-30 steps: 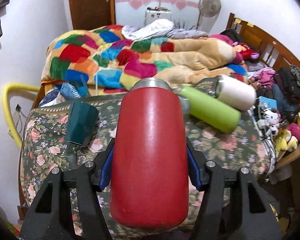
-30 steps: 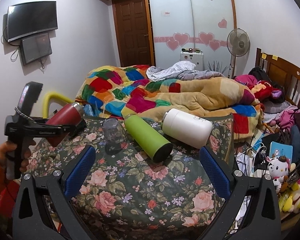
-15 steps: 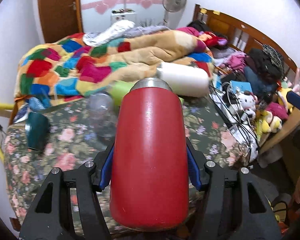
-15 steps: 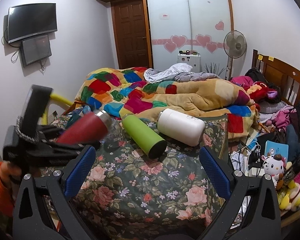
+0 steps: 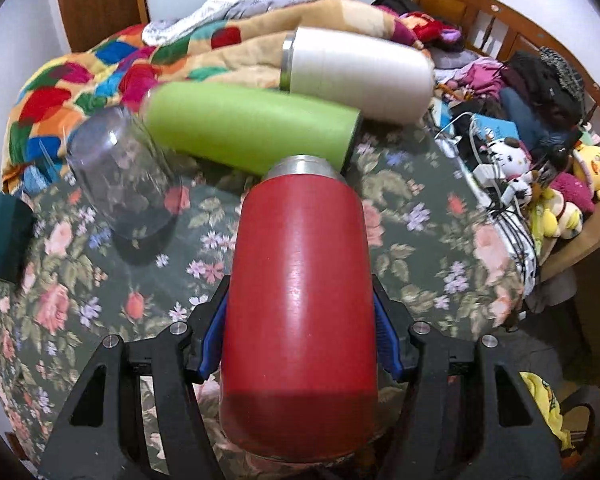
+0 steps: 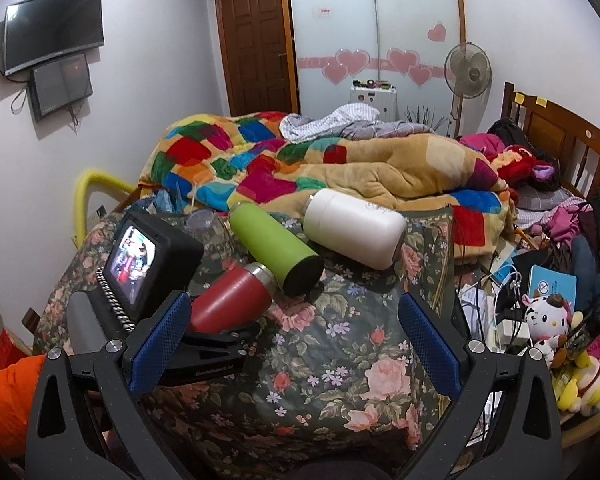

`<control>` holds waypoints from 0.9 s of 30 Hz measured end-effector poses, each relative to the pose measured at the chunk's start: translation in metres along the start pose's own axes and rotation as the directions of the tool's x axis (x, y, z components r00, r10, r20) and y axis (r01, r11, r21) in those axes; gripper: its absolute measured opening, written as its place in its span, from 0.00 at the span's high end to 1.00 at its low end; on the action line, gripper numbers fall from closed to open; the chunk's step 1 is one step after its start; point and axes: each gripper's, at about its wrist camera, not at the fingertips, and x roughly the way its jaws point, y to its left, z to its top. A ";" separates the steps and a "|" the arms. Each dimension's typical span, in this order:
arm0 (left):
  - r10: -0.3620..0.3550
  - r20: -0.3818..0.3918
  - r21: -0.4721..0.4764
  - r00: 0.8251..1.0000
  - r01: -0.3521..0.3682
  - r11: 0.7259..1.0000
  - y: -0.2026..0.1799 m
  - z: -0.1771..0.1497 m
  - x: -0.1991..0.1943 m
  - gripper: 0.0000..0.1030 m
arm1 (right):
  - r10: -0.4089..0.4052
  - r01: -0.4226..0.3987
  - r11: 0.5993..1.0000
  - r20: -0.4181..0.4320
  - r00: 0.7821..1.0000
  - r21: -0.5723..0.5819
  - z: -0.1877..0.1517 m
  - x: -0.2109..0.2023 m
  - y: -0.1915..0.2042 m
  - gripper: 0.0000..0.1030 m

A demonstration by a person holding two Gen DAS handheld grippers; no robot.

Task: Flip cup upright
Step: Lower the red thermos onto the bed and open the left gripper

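My left gripper [image 5: 300,336] is shut on a red cup [image 5: 300,304] with a steel rim, holding it tilted above the floral table [image 5: 440,240], mouth pointing away from me. In the right wrist view the red cup [image 6: 232,300] slants up to the right, close to the base of a green bottle [image 6: 276,248]. My right gripper [image 6: 292,340] is open and empty, above the table's near part. The green bottle [image 5: 252,124] and a white bottle [image 5: 360,72] lie on their sides. A clear glass [image 5: 120,168] stands upside down at the left.
A dark green cup [image 5: 6,232] lies at the table's left edge. A patchwork quilt [image 6: 260,160] is piled on the bed behind the table. Toys and cables [image 6: 540,320] clutter the right side. The left gripper's camera [image 6: 144,268] stands left of my right fingers.
My left gripper has carried the red cup to the right and forward over the table, toward the green bottle, and tipped it downward. My right gripper has stayed open and nearly still.
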 end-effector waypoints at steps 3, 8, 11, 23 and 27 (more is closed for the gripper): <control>0.004 -0.010 -0.009 1.000 -0.004 1.000 0.004 -0.004 0.009 0.40 | -0.002 0.002 1.000 -0.023 1.000 -0.003 -0.003 0.007 0.000 0.00; 0.016 -0.004 -0.003 1.000 -0.016 1.000 0.002 -0.007 0.017 0.40 | -0.005 0.005 1.000 -0.053 0.999 -0.005 -0.006 0.015 -0.001 0.00; 0.017 -0.008 0.002 1.000 -0.017 1.000 0.001 -0.007 0.019 0.40 | -0.008 0.008 1.000 -0.069 0.998 -0.008 -0.007 0.021 -0.001 0.00; 0.026 0.094 -0.028 0.995 -0.024 0.999 0.017 -0.025 -0.051 0.31 | 0.001 0.000 1.000 -0.104 0.995 0.004 0.000 0.038 0.003 0.00; 0.110 0.152 -0.098 0.982 -0.096 0.991 0.043 -0.040 -0.084 0.22 | 0.015 -0.014 1.000 -0.134 0.991 0.011 0.002 0.056 0.008 0.00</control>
